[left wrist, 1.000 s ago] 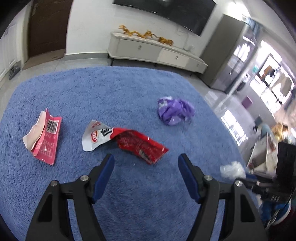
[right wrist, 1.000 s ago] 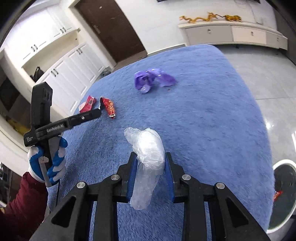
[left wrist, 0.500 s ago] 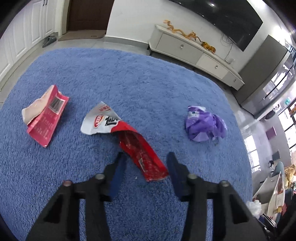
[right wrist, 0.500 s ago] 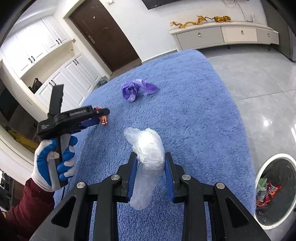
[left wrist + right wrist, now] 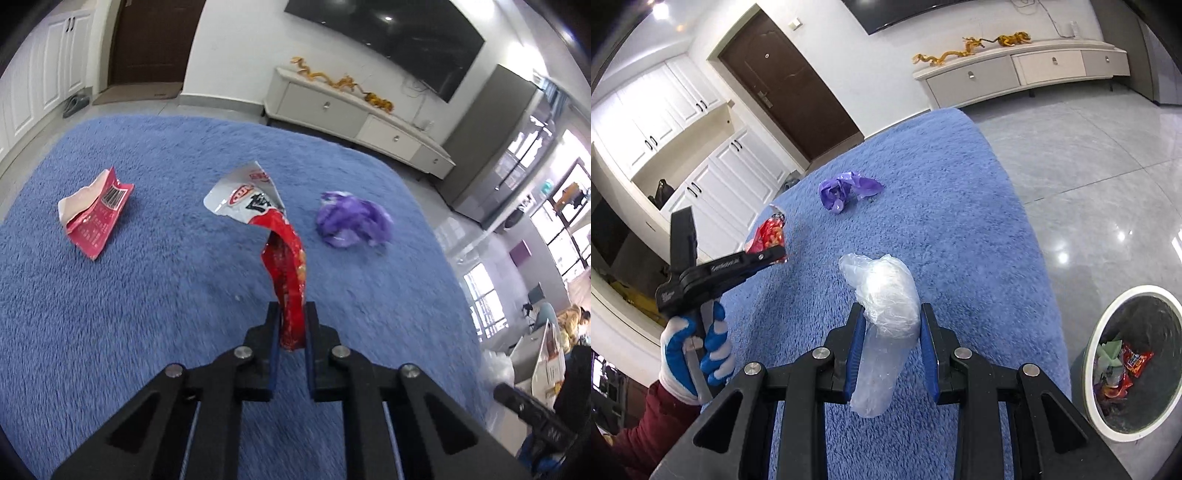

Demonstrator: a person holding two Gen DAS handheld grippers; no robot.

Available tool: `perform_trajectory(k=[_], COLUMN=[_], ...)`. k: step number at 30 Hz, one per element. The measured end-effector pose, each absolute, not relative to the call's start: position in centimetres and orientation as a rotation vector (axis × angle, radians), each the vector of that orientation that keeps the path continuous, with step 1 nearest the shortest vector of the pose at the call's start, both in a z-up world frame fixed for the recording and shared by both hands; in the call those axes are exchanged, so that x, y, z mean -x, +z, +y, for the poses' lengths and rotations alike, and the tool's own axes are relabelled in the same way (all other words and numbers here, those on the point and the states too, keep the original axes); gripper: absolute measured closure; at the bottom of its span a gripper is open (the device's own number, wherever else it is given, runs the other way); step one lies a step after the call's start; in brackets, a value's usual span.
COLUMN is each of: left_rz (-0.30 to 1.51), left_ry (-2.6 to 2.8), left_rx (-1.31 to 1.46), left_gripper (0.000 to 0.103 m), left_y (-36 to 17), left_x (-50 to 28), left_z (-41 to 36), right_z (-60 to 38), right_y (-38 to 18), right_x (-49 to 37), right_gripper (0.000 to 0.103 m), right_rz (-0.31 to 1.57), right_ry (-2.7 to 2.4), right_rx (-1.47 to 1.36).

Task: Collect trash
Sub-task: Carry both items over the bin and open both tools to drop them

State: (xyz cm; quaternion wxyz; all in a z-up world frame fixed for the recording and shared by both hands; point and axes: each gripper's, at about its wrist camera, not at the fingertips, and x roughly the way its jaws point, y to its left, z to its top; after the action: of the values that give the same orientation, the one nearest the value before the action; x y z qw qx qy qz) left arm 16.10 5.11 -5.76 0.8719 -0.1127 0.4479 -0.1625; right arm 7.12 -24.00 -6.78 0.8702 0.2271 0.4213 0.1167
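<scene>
The left gripper [image 5: 291, 328], which stood wide open over the rug 1 second ago, has now clamped its jaws nearly together on the lower end of the red snack wrapper [image 5: 286, 254], and the wrapper hangs lifted off the blue rug [image 5: 129, 314] instead of lying flat. The right gripper [image 5: 892, 350] is unchanged: partly closed on the clear plastic bag [image 5: 886, 291], which it holds above the rug. So 2 pieces are in hand at once. The white-rimmed trash bin [image 5: 1108, 332] sits on the floor just off the rug's right edge, already holding scraps. 2 pieces remain on the rug: the purple wrapper [image 5: 352, 219] and the torn red packet [image 5: 98, 208], so the task looks roughly midway.
</scene>
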Motion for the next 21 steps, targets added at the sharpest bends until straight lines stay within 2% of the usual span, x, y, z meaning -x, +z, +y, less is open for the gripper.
perform_trajectory(k=[21], left_rz=[0.724], left_ry=[-0.465], left_rx=[-0.008], left_gripper=[0.092], left_y=[1.6], left_x=[-2.3], left_z=[-0.6], right_z=[-28.7], right_y=[-2.7], right_x=[0.8], right_gripper=[0.074], right_rz=[0.735], right_ry=[0.143], right_rx=[-0.511])
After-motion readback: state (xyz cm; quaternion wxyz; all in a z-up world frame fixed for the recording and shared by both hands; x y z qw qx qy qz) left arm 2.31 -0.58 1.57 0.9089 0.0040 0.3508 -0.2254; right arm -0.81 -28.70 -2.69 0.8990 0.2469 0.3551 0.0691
